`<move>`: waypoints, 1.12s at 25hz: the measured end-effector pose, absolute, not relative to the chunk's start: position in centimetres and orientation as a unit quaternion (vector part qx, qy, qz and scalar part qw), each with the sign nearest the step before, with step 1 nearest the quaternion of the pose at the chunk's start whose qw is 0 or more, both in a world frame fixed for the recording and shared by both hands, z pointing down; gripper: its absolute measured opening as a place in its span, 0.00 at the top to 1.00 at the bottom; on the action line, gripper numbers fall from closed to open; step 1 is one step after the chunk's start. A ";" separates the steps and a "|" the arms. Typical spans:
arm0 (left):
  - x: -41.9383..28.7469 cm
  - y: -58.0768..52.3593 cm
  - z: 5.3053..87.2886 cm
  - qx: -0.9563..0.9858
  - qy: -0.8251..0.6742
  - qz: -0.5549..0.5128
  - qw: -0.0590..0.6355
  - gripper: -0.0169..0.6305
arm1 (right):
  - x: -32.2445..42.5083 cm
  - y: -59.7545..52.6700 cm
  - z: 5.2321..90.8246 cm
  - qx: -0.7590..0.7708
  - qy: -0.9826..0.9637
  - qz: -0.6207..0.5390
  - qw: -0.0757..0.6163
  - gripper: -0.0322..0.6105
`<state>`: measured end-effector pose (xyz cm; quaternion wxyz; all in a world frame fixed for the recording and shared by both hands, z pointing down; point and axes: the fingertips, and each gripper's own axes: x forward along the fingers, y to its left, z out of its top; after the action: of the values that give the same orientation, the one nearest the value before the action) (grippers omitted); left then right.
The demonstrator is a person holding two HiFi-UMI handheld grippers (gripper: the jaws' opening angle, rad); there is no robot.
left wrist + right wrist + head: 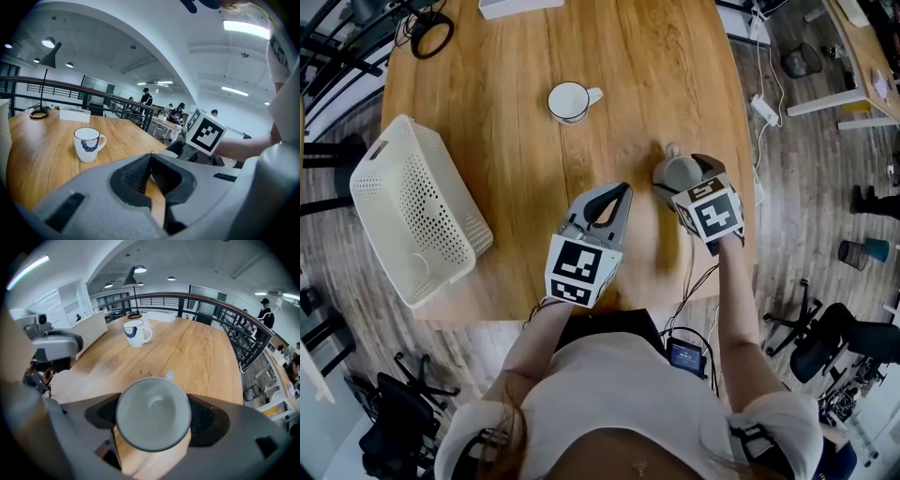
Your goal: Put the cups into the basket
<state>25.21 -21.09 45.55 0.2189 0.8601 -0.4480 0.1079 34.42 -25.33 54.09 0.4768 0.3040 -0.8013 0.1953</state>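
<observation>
Squarely between the two black pads [206,420] of the right gripper [153,417] sits a grey cup [153,412], pinched from both sides. Its open mouth faces back along the jaws and its small handle points to the far side. From the head view this grey cup [675,172] is over the near right part of the wooden table [525,56], with the right gripper [680,180] closed around it. Whether the cup touches the wood or hangs just above it cannot be told.

To the left, the left gripper [151,161] has its jaws drawn together at the tips. Nothing is between them, and only a thin wedge of tabletop shows behind the pads. In the head view the left gripper [622,193] is over the near middle of the table, just left of the grey cup and pointing toward it.

Farther out, a white cup [569,101] with a dark rim and a blue mark on its side [87,144] stands upright near the table's middle, with its handle to the right. It is well apart from both grippers. A white perforated basket [412,211] lies at the table's left edge, well apart from both cups, and no cup can be seen in it. A black ring of cable [431,34] lies at the far left corner.
</observation>
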 end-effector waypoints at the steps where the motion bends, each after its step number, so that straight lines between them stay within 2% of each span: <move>1: 25.3 -20.9 45.3 0.861 -0.447 0.107 0.217 0.96 | 34.5 -25.3 54.0 0.310 -0.800 0.193 0.475 0.29; 28: 19.1 -14.3 40.0 0.882 -0.428 0.089 0.175 0.96 | 30.4 -16.2 45.7 0.366 -0.793 0.168 0.458 0.29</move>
<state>19.11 -14.31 39.99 0.1747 0.8822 -0.4280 0.0893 30.41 -16.19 45.74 0.4579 0.3659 -0.7926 0.1679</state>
